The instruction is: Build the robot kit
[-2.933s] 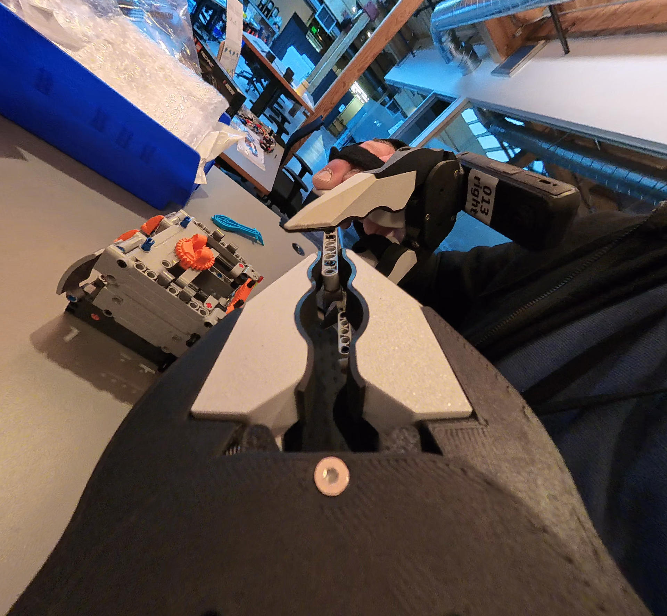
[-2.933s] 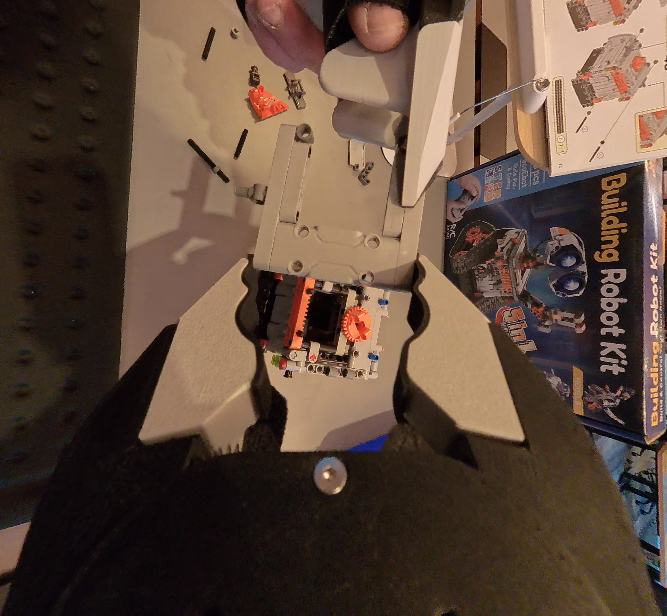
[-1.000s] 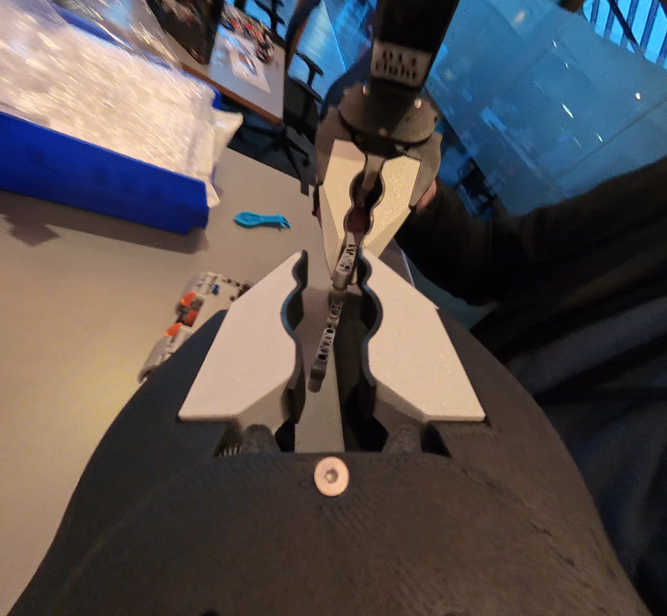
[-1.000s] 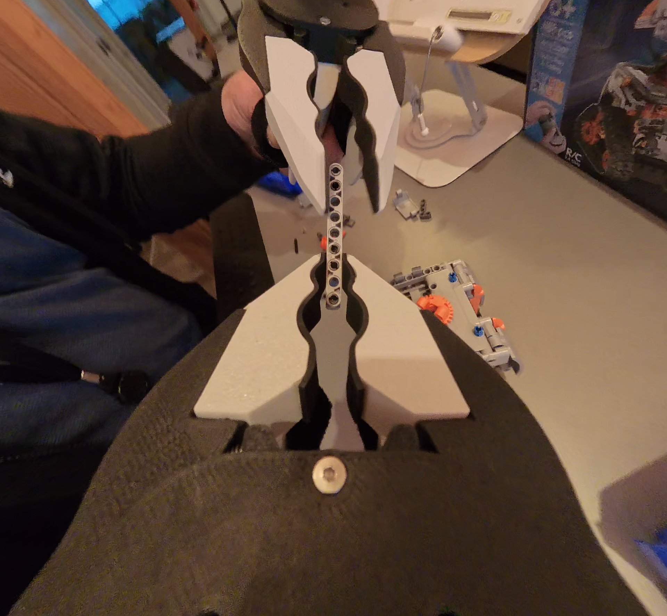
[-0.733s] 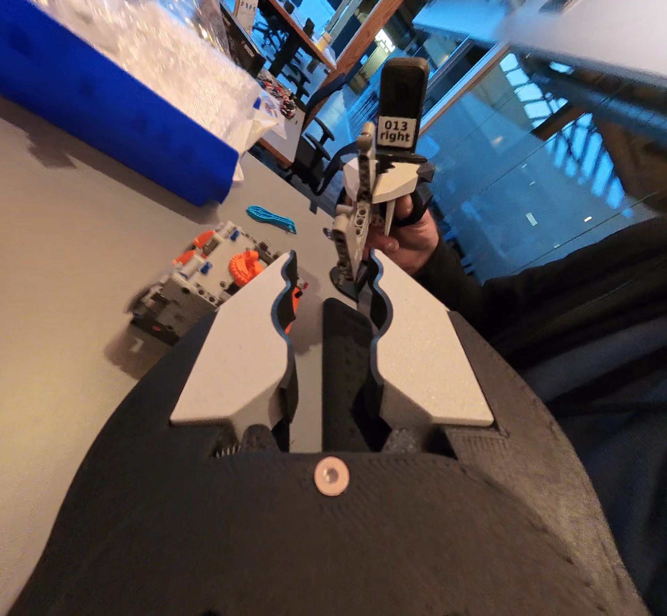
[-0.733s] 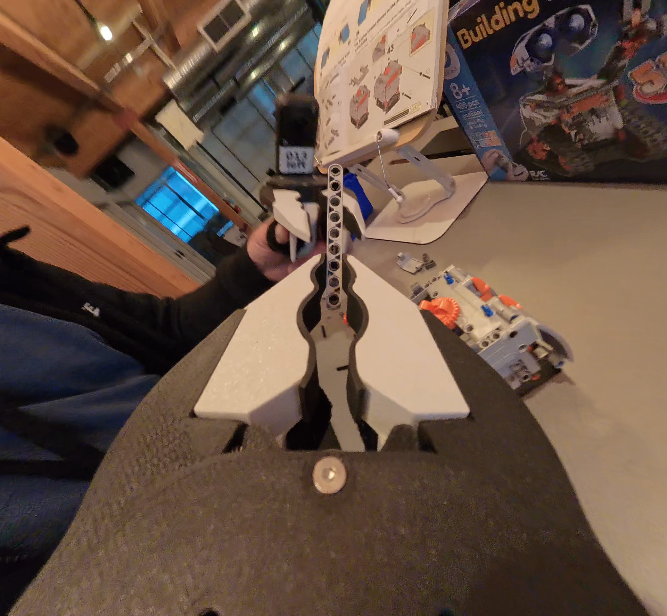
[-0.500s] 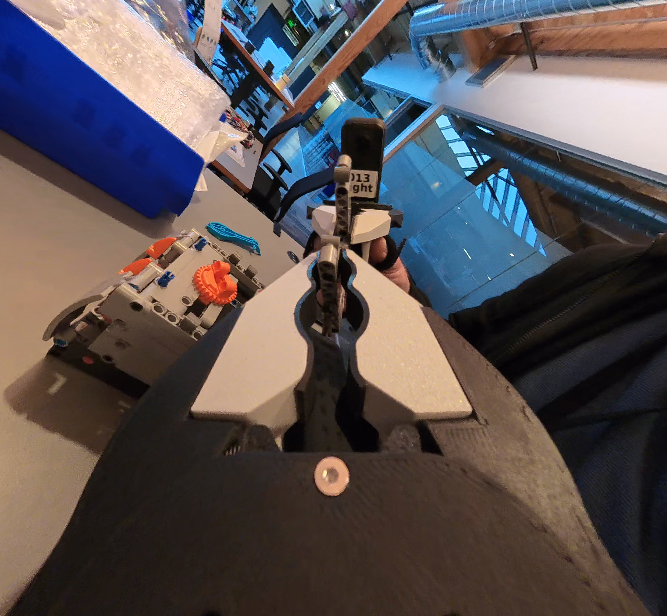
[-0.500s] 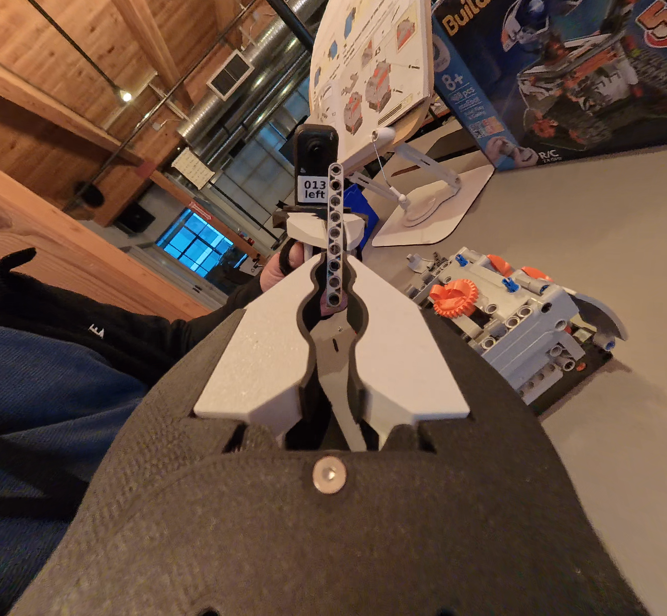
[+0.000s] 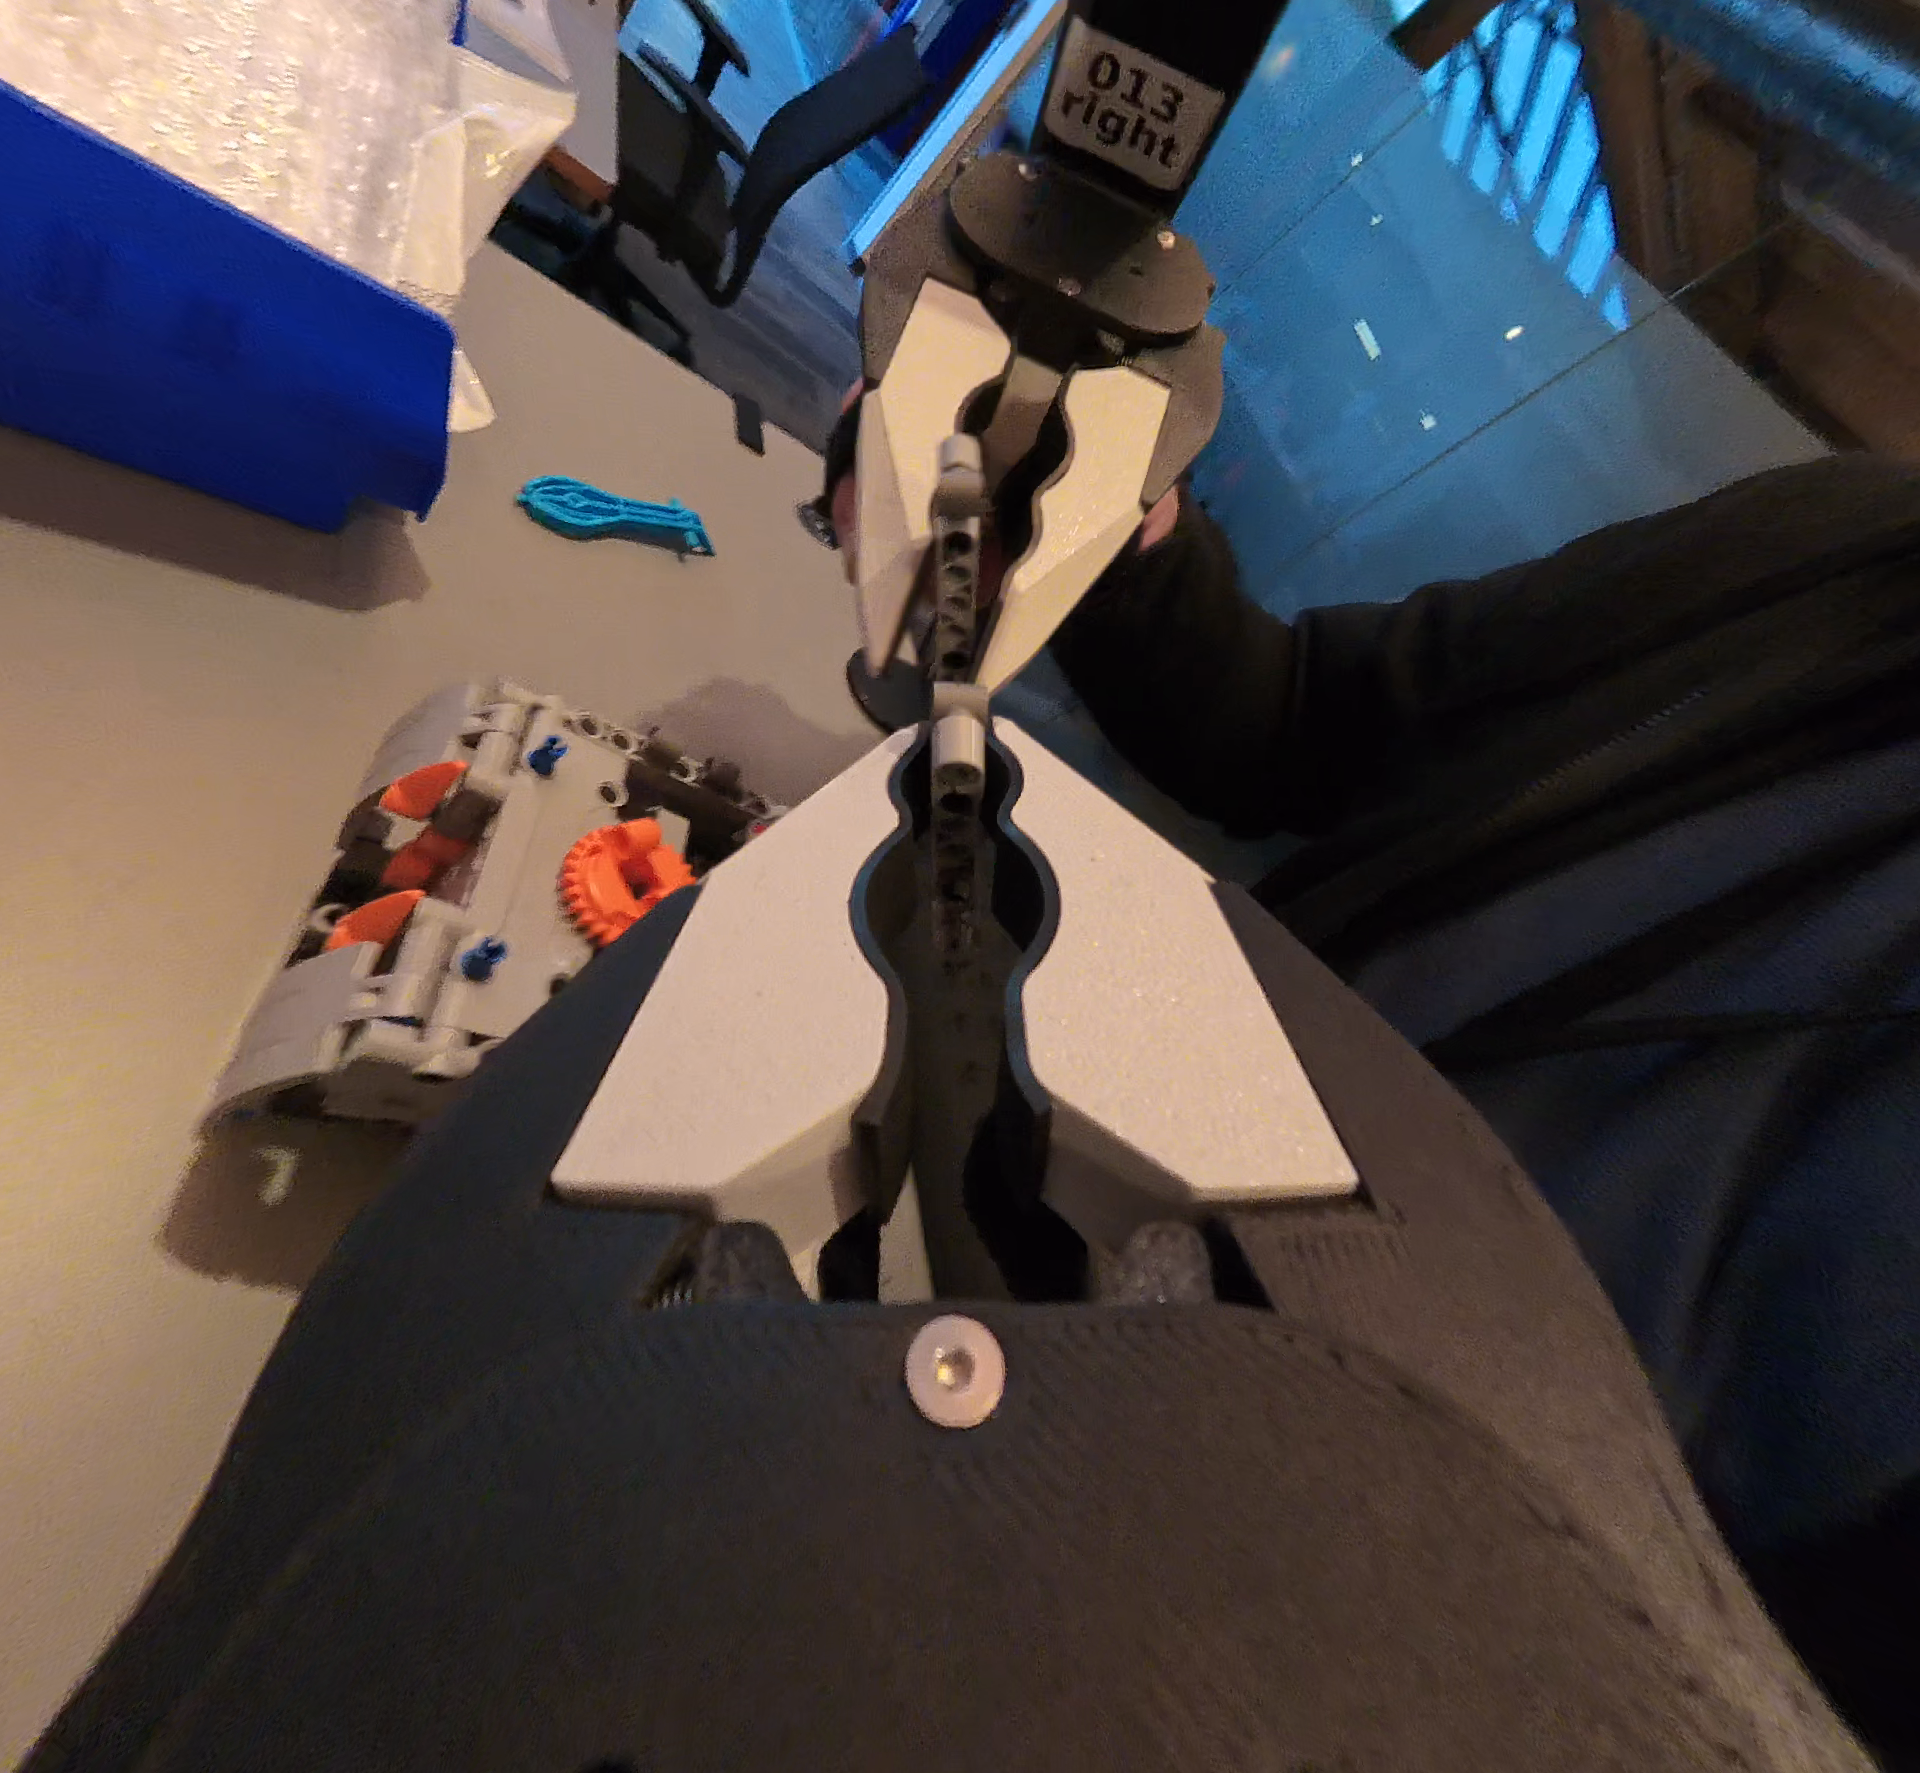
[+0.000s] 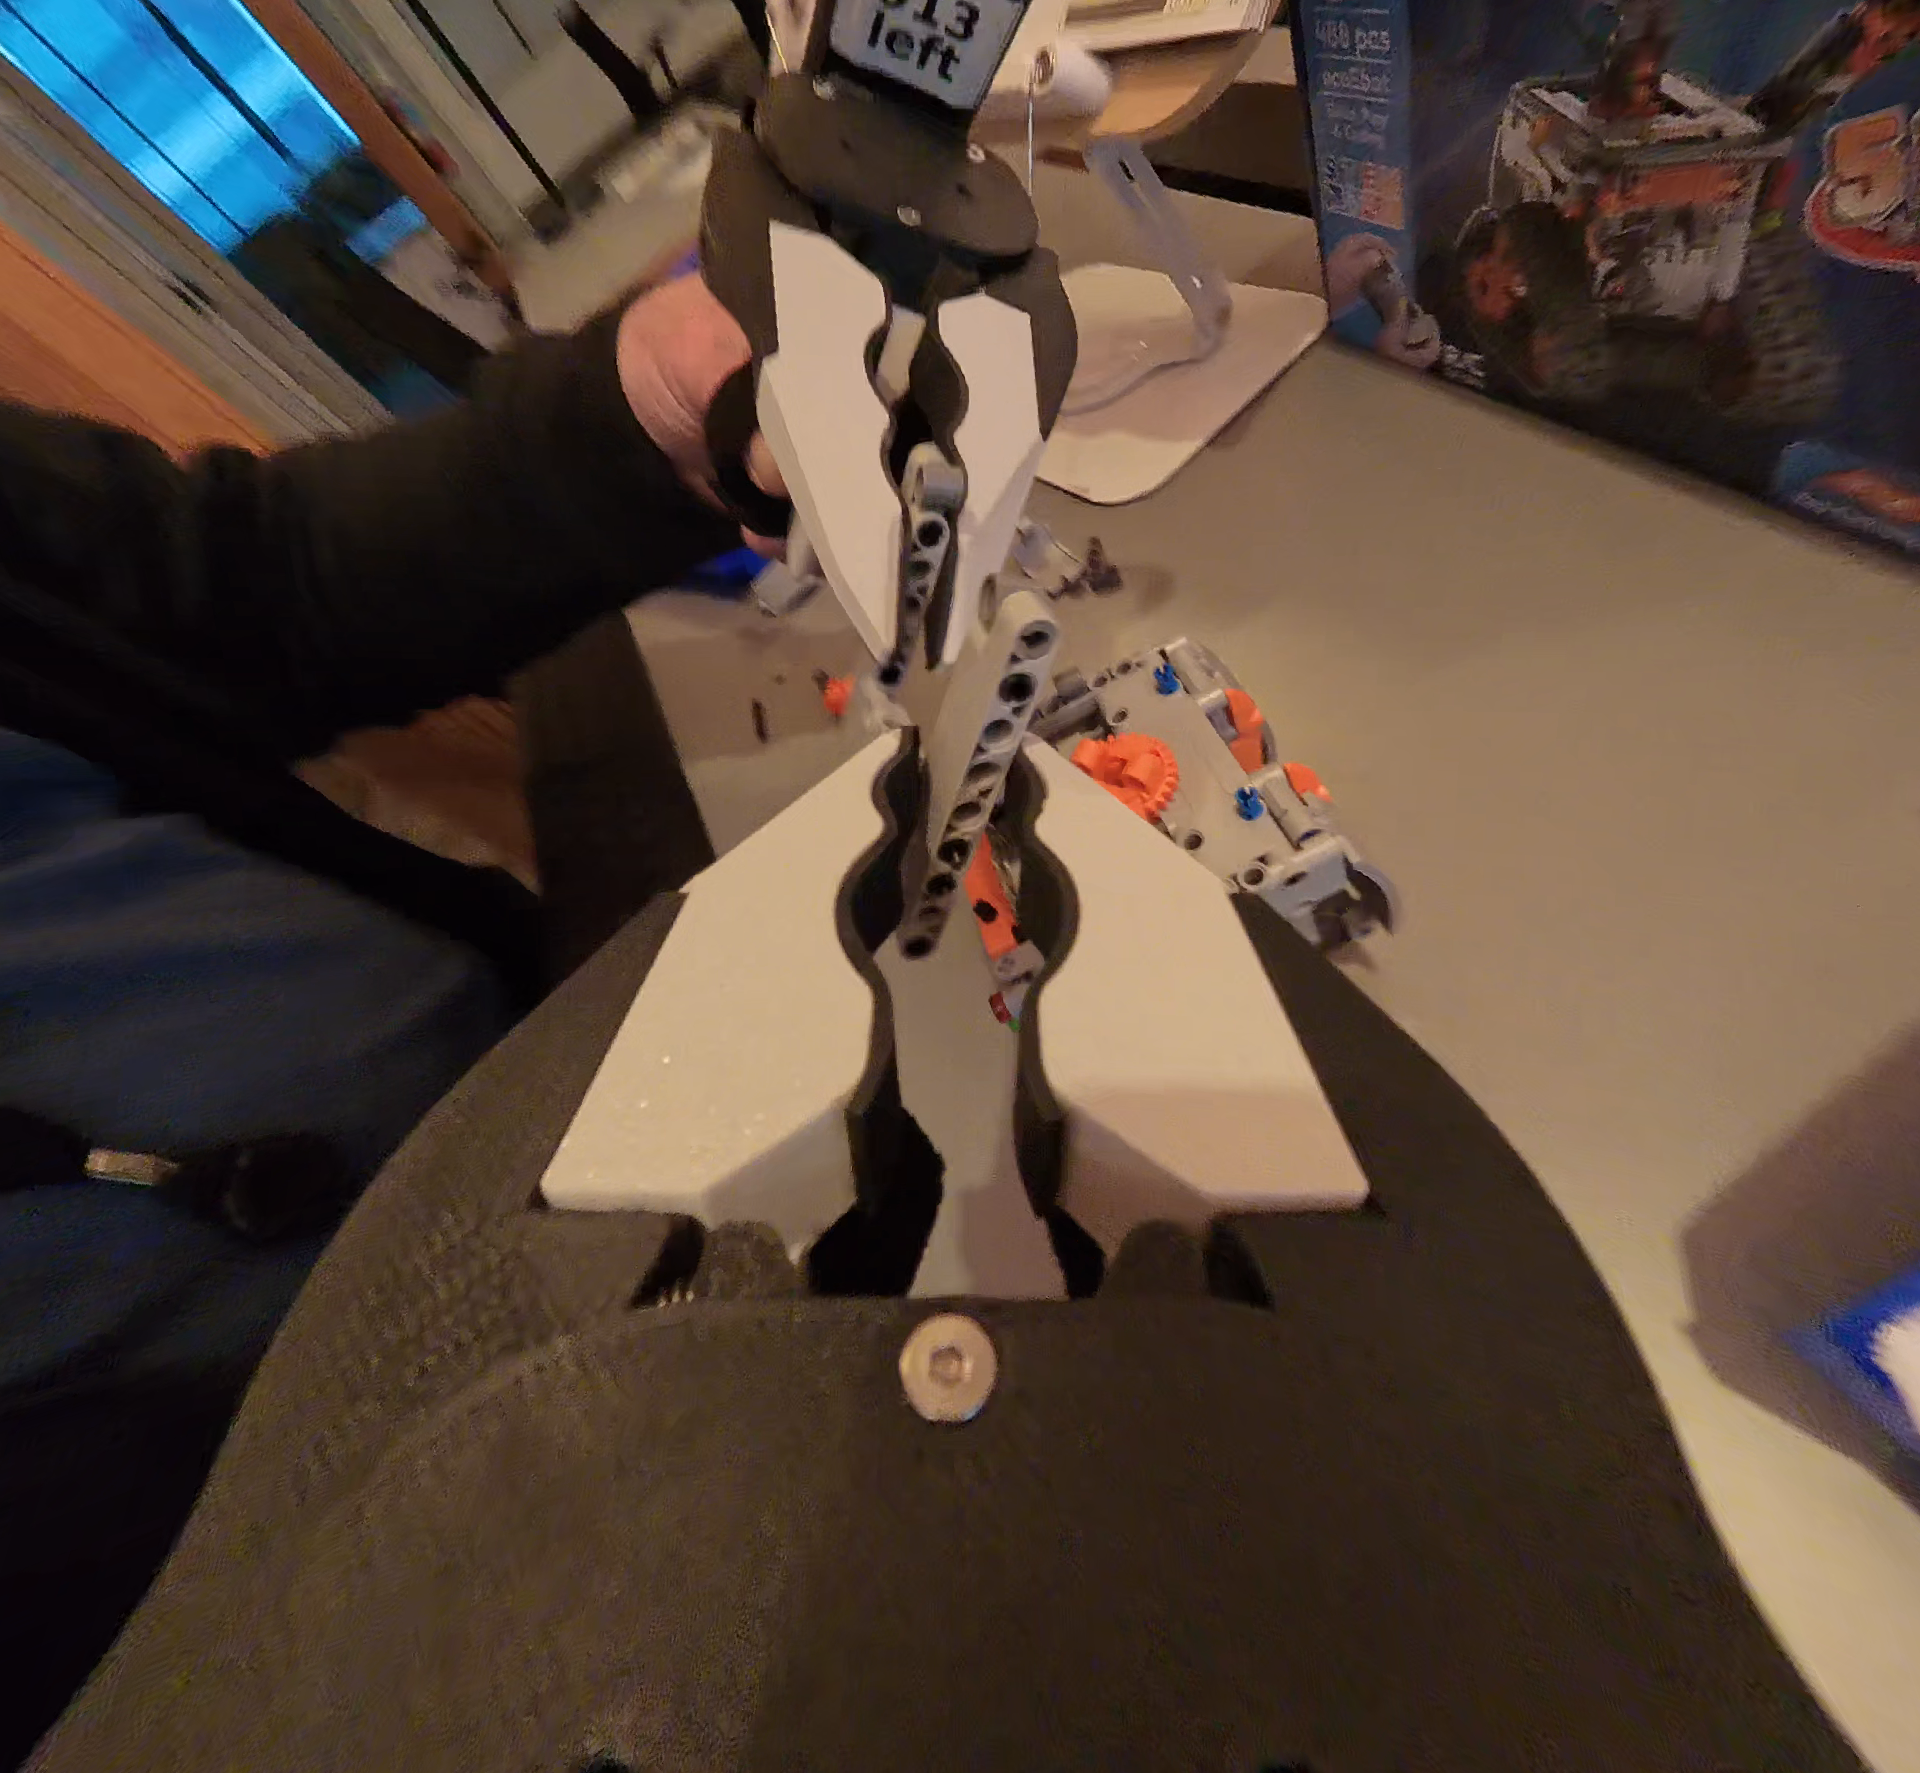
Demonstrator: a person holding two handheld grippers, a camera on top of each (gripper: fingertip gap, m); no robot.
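My left gripper (image 9: 954, 736) is shut on a dark grey holed beam (image 9: 951, 850) with a light grey connector at its tip. My right gripper (image 10: 966, 747) is shut on a light grey holed beam (image 10: 992, 736) that sits tilted in the jaws. The two grippers face each other tip to tip above the table. The right gripper (image 9: 935, 669) shows in the left wrist view, and the left gripper (image 10: 914, 653) in the right wrist view. The beams cross between them; I cannot tell if they are joined. A grey and orange brick model (image 9: 468, 902) lies on the table below.
A blue bin (image 9: 208, 341) with plastic bags stands at the back left, with a teal tool (image 9: 613, 513) near it. A booklet stand (image 10: 1174, 373), a kit box (image 10: 1621, 165) and small loose parts (image 10: 1081, 575) show in the right wrist view. A person's dark sleeve (image 10: 364, 528) is close by. My two grippers' fingertips are within a few centimetres of each other.
The two grippers have closed the gap and now meet tip to tip. The light grey beam has tilted in the right gripper. Both stay shut on their beams.
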